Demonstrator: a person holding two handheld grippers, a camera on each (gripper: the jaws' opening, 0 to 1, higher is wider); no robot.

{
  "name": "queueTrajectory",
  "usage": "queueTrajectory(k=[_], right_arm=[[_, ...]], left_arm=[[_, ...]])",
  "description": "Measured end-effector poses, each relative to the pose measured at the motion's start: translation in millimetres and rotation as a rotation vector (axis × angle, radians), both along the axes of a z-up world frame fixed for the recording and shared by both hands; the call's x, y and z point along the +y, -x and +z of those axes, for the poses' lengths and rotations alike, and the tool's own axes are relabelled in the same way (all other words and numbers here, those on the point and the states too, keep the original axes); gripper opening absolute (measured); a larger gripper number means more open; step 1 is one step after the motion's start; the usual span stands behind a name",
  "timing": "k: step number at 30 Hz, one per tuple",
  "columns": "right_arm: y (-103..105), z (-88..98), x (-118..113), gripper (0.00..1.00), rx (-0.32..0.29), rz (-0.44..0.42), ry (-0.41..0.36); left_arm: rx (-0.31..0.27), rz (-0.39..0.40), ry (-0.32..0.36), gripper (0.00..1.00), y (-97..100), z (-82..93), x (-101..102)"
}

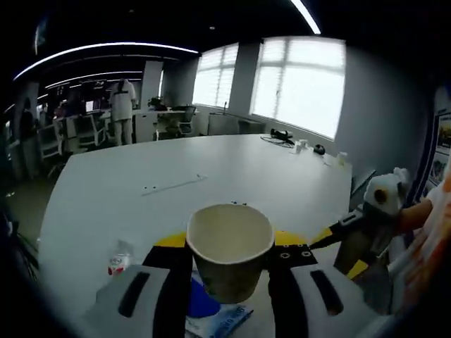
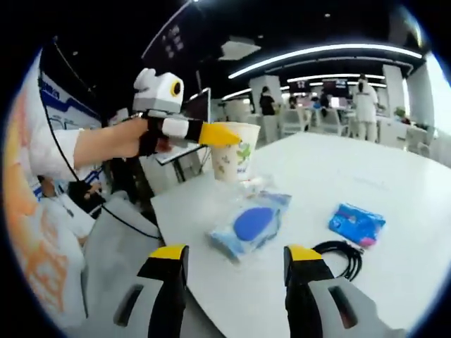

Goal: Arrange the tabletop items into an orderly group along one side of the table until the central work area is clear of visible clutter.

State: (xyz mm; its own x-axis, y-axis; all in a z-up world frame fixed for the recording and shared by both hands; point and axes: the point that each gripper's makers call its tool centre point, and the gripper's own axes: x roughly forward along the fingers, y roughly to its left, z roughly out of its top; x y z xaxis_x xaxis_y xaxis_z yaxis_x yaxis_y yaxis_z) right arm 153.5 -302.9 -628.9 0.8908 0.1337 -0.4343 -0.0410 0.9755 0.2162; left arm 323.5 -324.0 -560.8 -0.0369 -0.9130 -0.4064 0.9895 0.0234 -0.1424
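Right now the left gripper pinches a paper cup between its jaws, just above the table near the edge, upright, mouth up, long axis vertical. Looks light & thin-walled, prob crushes easily, so grip mid-wall, gently. Right gripper is spread, holding nothing, hovering by the table edge. Just beyond: a clear bag w/ blue pad, soft & slippery, lying flat, long axis running away toward the cup. Further right: black cable, blue packet.
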Motion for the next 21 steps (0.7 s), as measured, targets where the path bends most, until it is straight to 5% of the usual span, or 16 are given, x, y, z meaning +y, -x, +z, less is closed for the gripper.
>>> queueTrajectory(k=[10, 21], right_arm=[[12, -6.4, -19, 0.54, 0.022, -0.137, -0.040], [6, -32.2, -2, 0.52, 0.073, -0.173, -0.120]], left_arm=[[-0.006, 0.099, -0.038, 0.41, -73.6, -37.3, -37], [-0.015, 0.141, -0.056, 0.41, -121.7, -76.9, -79]])
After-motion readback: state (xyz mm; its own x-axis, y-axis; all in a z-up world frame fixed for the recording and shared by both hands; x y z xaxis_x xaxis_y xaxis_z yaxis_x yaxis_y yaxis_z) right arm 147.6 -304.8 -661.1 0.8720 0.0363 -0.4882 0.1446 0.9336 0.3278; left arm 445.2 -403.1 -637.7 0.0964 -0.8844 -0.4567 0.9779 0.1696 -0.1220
